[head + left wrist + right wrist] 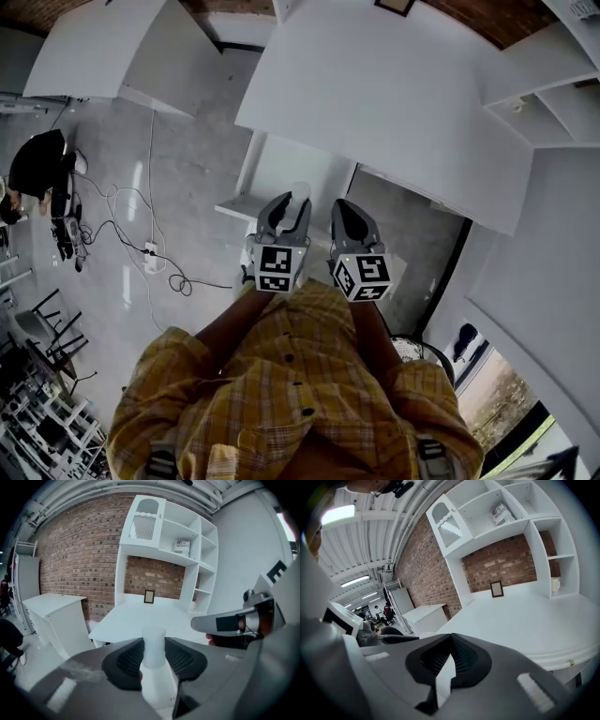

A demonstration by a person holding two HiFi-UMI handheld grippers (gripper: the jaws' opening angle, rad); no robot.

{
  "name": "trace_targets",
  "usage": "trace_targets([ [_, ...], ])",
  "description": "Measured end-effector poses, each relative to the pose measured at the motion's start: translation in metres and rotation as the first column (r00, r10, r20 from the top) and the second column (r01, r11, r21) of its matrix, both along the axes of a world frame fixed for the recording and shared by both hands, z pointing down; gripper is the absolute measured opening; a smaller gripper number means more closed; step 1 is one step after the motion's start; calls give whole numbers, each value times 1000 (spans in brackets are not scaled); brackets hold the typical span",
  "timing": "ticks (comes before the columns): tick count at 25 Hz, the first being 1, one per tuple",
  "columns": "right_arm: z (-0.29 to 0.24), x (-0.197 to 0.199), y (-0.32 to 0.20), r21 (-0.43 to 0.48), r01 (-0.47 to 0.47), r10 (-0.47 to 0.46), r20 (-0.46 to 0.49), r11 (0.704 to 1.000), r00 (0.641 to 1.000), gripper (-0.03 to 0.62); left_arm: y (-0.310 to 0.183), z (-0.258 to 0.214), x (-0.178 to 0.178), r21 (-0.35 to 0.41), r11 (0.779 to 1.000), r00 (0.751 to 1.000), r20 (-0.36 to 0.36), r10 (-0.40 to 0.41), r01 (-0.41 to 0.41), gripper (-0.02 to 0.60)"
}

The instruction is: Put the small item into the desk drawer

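Early yet: small frosted white plastic cylinder (154,648) clamped in left gripper (153,641), right gripper (450,637) closed and empty, both short of white desk's (375,94) front edge, drawer unreached.

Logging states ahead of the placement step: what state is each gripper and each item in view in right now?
left gripper: shut on the white cylinder.
white cylinder: upright, held between the jaws.
right gripper: shut, empty.
desk drawer: seems pulled out; hard to tell.
picture frame: standing upright on the desk.
cabinet door: closed.
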State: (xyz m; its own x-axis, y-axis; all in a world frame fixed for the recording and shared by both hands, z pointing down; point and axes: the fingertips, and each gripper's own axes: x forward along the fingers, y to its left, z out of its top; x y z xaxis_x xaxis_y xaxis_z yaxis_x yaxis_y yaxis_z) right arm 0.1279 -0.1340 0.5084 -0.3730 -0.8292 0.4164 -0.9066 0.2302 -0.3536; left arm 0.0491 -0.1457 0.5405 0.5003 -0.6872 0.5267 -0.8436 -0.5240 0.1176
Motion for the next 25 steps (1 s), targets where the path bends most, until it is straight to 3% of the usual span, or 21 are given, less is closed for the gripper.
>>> trace_targets([
  [16, 57, 16, -20, -89, 14, -13, 6, 996, 1000, -2, -30, 71, 3, -116, 991, 997, 46, -66, 71, 153],
  [25, 78, 11, -15, -123, 23, -22, 11, 992, 1000, -2, -36, 107, 6, -169, 983, 996, 73, -52, 64, 153],
])
